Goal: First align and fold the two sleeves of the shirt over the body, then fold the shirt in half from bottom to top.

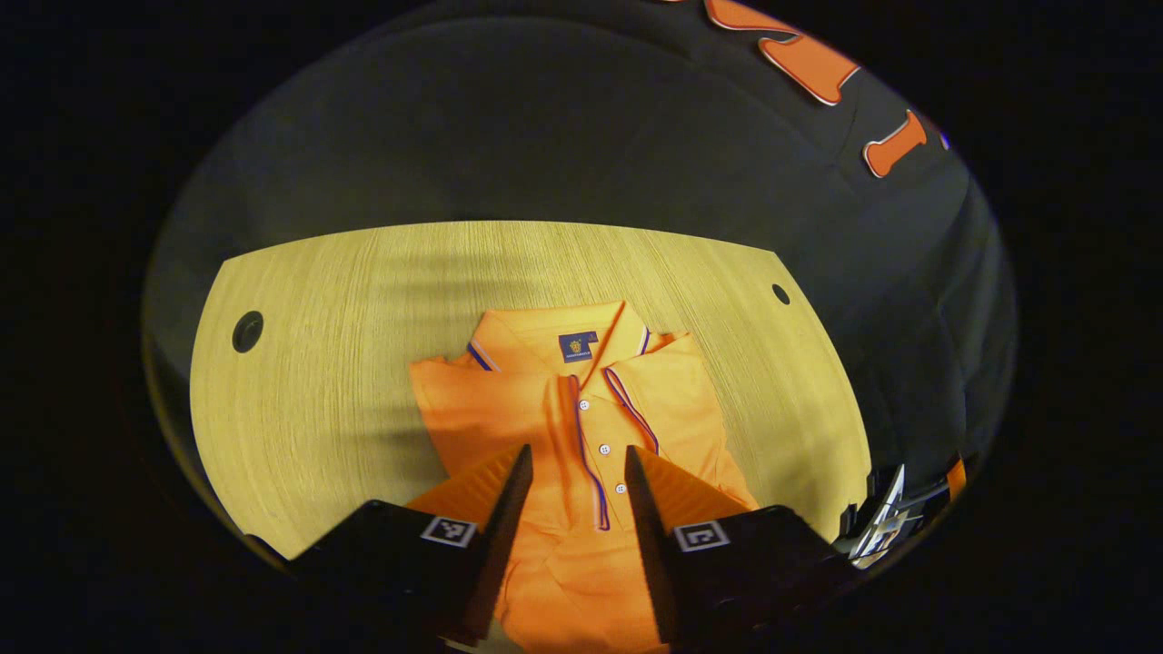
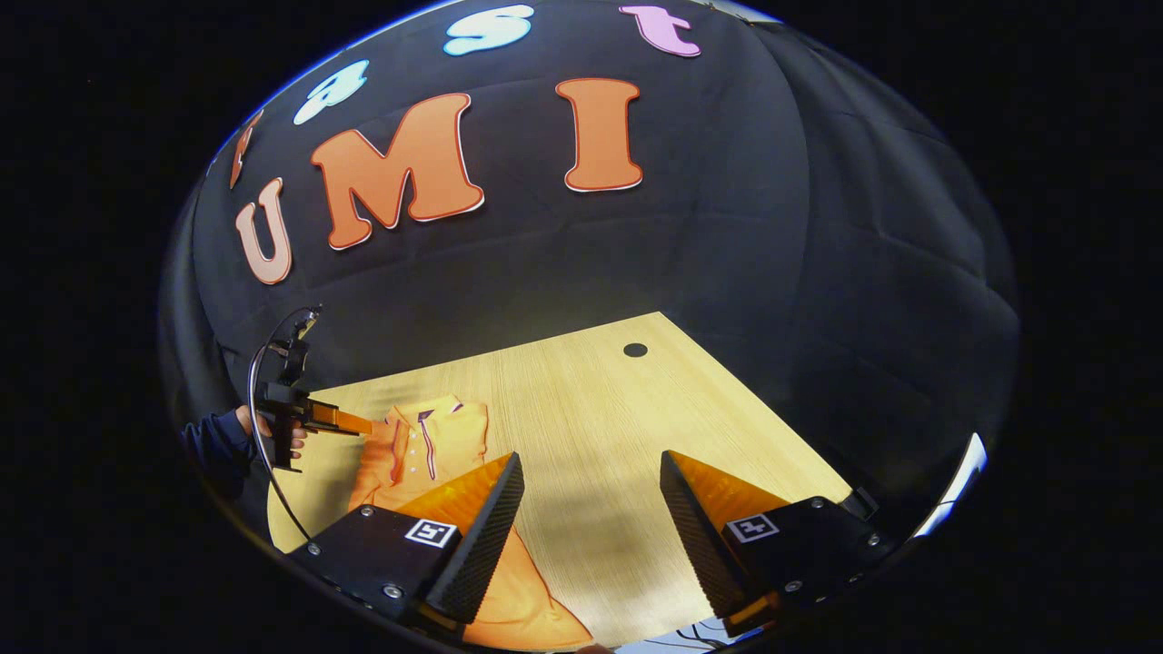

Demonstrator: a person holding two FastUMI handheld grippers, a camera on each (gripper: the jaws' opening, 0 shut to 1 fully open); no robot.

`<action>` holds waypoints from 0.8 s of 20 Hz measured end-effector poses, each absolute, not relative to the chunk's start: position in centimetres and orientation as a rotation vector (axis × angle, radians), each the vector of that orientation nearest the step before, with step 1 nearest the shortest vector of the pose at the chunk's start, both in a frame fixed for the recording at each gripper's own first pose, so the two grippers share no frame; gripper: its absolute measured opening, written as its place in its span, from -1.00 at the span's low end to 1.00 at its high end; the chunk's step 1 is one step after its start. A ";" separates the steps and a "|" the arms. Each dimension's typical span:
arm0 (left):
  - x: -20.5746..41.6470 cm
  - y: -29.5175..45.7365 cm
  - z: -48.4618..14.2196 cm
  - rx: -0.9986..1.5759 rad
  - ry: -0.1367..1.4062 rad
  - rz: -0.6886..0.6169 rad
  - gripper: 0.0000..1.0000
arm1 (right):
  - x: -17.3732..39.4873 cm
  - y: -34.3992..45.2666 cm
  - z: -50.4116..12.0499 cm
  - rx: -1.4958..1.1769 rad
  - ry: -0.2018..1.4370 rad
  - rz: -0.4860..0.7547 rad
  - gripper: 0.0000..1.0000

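On table [image 1: 318, 363]: one orange shirt [image 1: 545, 409]; two hand-held grippers, left [image 1: 577, 459] and right [image 2: 591, 468], both released.

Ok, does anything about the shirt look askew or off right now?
Nothing looks damaged. The shirt lies flat on the table with both sleeves folded over the body; its collar sits slightly lopsided. Both hand-held grippers, left and right, are open above it.

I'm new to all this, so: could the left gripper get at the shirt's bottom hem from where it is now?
Probably yes. The left gripper hangs open above the orange shirt, which lies flat on the table, with nothing between them. The hem itself is out of sight.
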State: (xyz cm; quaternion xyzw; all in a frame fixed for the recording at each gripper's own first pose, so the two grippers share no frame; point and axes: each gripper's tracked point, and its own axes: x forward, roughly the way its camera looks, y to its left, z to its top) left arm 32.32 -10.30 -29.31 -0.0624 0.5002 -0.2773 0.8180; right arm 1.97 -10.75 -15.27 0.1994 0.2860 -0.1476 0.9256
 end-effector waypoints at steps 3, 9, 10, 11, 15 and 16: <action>31.3 -10.4 -26.3 -0.132 0.959 -0.591 0.71 | 1.3 -10.4 -14.8 0.387 0.561 -0.295 0.84; 26.8 -7.8 -17.9 -0.153 0.705 -0.479 0.98 | 1.9 -9.7 -12.9 0.310 0.457 -0.194 0.86; 25.9 -7.2 -16.2 -0.164 0.660 -0.455 0.97 | 1.8 -9.5 -12.5 0.292 0.438 -0.175 0.87; 24.9 -6.6 -14.5 -0.168 0.609 -0.433 0.97 | 1.7 -9.4 -12.0 0.278 0.418 -0.155 0.88; 21.2 -3.7 -8.1 -0.159 0.414 -0.334 0.96 | 1.9 -7.9 -9.8 0.234 0.322 -0.079 0.90; 20.0 -3.1 -7.0 -0.157 0.381 -0.309 0.96 | 1.7 -7.5 -9.4 0.221 0.300 -0.061 0.92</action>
